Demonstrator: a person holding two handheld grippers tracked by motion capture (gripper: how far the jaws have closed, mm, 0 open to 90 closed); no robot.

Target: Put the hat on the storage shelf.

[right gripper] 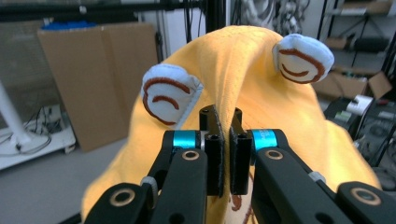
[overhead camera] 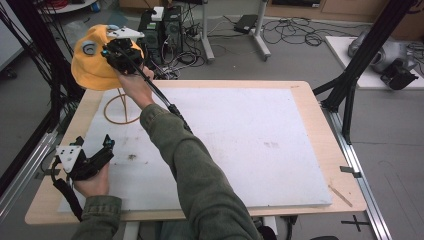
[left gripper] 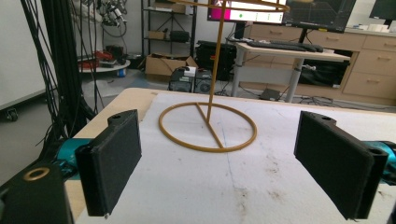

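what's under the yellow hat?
The hat, pinched by the right gripper, sits over the gold stand. Below it, the stand's thin pole and ring base rest on the white mat. The hat covers the stand's top in the high view.

**Around my table**

I see a white mat (overhead camera: 240, 145) covering the wooden table (overhead camera: 307, 90). Beyond it, cables (overhead camera: 295, 30) sprawl on the grey floor beside computer towers (overhead camera: 162, 27). Through the left gripper view: a desk (left gripper: 289, 51), monitors (left gripper: 280, 11), and a cardboard box (left gripper: 166, 65).
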